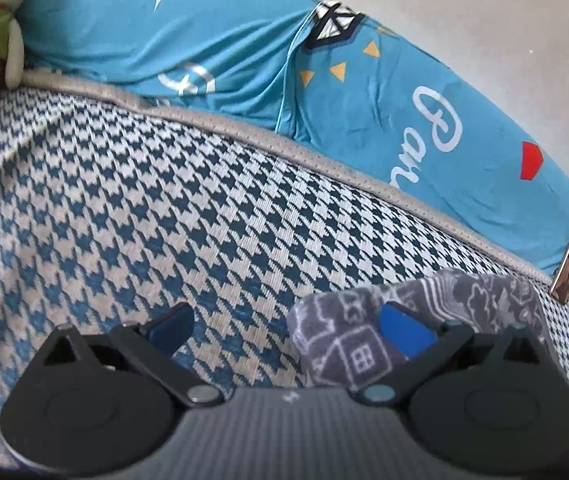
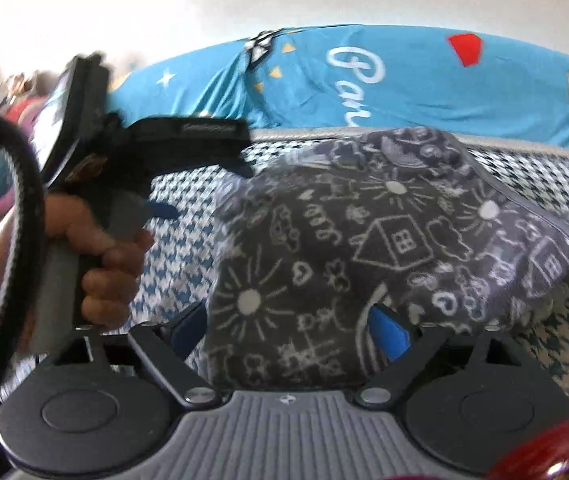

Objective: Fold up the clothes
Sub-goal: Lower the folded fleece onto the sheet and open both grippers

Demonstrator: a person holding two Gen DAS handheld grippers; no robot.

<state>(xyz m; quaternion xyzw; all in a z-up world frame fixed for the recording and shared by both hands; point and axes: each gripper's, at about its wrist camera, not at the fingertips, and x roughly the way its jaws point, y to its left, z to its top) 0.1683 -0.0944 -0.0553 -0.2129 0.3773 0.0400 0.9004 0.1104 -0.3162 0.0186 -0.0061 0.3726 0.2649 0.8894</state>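
Only the right wrist view catches a hand (image 2: pixel 100 256) gripping the left gripper (image 2: pixel 240 160) at frame left. The grey doodle-print garment (image 2: pixel 384 248), soft and bunched, stretches lower left to upper right across the houndstooth blanket (image 1: pixel 164 220). The right gripper (image 2: pixel 288 324) gapes wide around the cloth. Left view: its fingers are spread, fabric draped over one blue pad (image 1: pixel 400 328).
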